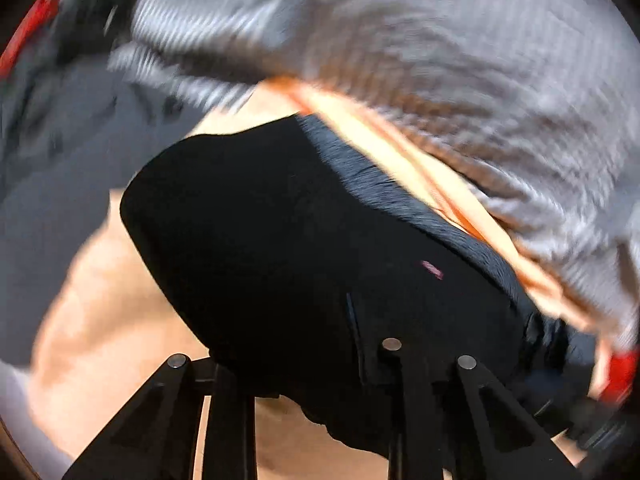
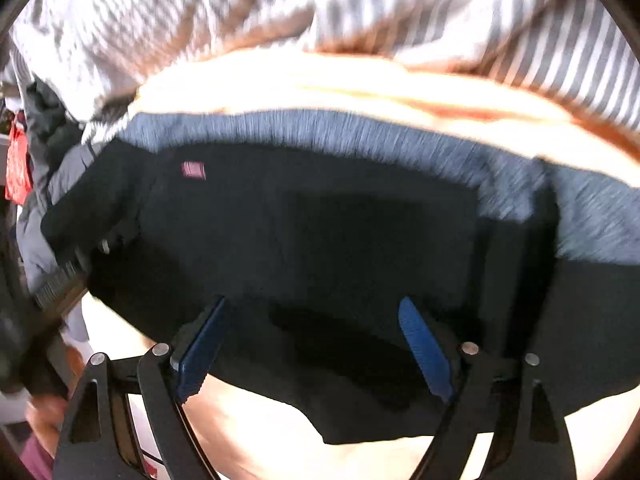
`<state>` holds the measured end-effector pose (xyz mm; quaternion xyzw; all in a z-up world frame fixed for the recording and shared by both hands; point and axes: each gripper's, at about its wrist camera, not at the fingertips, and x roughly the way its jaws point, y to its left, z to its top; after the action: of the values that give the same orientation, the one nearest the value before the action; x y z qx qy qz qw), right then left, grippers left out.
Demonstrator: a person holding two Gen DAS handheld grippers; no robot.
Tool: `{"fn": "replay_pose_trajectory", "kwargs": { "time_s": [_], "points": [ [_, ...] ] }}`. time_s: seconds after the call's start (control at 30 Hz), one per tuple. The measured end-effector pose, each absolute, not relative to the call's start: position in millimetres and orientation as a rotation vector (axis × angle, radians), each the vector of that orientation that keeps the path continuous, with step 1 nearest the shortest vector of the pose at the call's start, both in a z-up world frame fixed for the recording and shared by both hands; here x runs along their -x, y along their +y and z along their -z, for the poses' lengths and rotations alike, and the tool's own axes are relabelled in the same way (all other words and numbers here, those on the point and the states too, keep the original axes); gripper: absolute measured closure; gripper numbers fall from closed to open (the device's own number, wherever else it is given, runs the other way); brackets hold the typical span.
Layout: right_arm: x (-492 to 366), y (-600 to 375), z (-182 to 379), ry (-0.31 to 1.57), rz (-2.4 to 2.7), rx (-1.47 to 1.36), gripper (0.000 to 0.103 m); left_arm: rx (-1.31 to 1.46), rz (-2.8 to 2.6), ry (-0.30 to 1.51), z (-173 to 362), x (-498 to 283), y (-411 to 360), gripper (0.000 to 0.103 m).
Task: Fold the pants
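Observation:
Black pants (image 1: 280, 240) with a grey ribbed waistband (image 1: 420, 208) and a small pink label (image 1: 433, 270) lie on a light wooden surface (image 1: 132, 320). My left gripper (image 1: 312, 360) has its fingers buried under and in the black cloth, so its state is hidden. In the right wrist view the pants (image 2: 320, 232) spread wide, with the waistband (image 2: 320, 128) at the far edge. My right gripper (image 2: 312, 344) is open, its blue pads (image 2: 202, 352) apart, just above the near edge of the cloth. The view is motion-blurred.
A grey-and-white striped cloth (image 1: 440, 40) (image 2: 200, 8) lies beyond the pants. A grey garment (image 1: 60, 152) lies at the left. Red items (image 1: 36, 28) (image 2: 18, 164) show at the edges. The other gripper (image 2: 60, 280) appears at the left.

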<state>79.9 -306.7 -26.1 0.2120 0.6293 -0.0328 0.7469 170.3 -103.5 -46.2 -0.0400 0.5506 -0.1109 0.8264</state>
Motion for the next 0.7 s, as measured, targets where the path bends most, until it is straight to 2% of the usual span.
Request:
{"fn": "replay_pose_trajectory", "kwargs": {
  "time_s": [0.2, 0.27, 0.4, 0.7],
  "points": [
    [-143.6, -288.7, -43.1, 1.369, -0.085, -0.371, 0.013, -0.069, 0.256, 1.078, 27.6, -159.1, -129.9, 0.078],
    [-172.5, -269.5, -55.0, 1.409, -0.166, -0.334, 0.005, -0.098, 0.262, 1.062, 25.7, -157.1, -130.7, 0.078],
    [-226.9, -206.9, -51.5, 1.541, -0.305, -0.257, 0.002, -0.147, 0.275, 1.025, 23.2, -151.3, -132.9, 0.078],
    [-252.2, -144.0, -9.5, 1.806, -0.364, -0.053, 0.001, -0.229, 0.301, 0.958, 20.1, -139.4, -143.8, 0.078]
  ]
}}
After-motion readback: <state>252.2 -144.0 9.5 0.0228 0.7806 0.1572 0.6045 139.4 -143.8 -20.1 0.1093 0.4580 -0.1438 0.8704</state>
